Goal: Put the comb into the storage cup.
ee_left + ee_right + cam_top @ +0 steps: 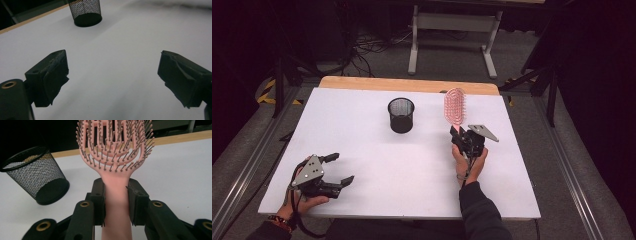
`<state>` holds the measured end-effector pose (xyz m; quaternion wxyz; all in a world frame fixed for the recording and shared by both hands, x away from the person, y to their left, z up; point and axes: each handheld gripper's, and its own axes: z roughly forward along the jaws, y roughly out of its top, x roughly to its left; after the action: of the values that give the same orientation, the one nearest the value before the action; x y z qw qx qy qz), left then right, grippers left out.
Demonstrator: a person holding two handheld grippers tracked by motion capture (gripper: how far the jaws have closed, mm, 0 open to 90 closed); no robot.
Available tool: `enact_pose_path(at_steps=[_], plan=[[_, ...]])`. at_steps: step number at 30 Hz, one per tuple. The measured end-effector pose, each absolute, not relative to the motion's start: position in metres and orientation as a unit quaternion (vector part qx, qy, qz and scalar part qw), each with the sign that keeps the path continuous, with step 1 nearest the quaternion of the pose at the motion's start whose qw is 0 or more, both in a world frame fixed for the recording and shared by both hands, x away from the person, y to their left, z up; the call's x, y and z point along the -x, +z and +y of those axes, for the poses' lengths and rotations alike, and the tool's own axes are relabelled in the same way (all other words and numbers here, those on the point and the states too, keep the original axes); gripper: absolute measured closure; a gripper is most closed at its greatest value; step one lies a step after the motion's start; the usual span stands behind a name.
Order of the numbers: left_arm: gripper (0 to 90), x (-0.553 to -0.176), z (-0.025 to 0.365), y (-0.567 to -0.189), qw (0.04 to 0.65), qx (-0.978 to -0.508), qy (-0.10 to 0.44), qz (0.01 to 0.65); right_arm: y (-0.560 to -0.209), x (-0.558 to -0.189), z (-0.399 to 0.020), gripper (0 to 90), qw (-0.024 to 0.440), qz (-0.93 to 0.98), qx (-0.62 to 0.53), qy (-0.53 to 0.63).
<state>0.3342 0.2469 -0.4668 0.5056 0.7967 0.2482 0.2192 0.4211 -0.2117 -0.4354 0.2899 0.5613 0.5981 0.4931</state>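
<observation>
Lab: white table [362, 165], floor cables [372, 47], hazard tape [267, 90], dark curtains.

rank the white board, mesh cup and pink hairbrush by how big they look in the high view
1. white board, by far the largest.
2. pink hairbrush and mesh cup look close in size, so I won't rank them.

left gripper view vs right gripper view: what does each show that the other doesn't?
Left gripper view alone: the left tongs, wide open with nothing between them above the white table.
Right gripper view alone: the right tongs shut on the handle of a pink hairbrush, bristles facing the camera.
Both: the black mesh cup, standing upright on the table.
</observation>
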Motion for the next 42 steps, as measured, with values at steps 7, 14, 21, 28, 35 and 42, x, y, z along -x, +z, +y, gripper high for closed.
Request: enact_pose_path(at_steps=[7,14,21,28,35,42], plan=[[10.8,-0.339,0.243,-0.464,0.506,-0.794,0.221,0.256,-0.428,-0.410,-0.222,70.1,0.298,0.595,-0.537,0.519],[11.2,-0.343,0.242,-0.459,0.519,-0.786,0.223,0.252,-0.415,-0.401,-0.226,70.1,0.309,0.589,-0.519,0.538],[12.0,-0.349,0.242,-0.452,0.528,-0.780,0.223,0.252,-0.405,-0.393,-0.229,70.1,0.321,0.585,-0.502,0.550],[13.1,-0.355,0.228,-0.437,0.538,-0.775,0.232,0.238,-0.397,-0.381,-0.229,70.1,0.331,0.584,-0.483,0.561],[13.2,-0.360,0.205,-0.421,0.536,-0.772,0.247,0.236,-0.391,-0.370,-0.222,70.0,0.333,0.586,-0.460,0.578],[13.6,-0.370,0.185,-0.411,0.550,-0.767,0.236,0.230,-0.388,-0.365,-0.213,70.0,0.325,0.592,-0.441,0.592]])
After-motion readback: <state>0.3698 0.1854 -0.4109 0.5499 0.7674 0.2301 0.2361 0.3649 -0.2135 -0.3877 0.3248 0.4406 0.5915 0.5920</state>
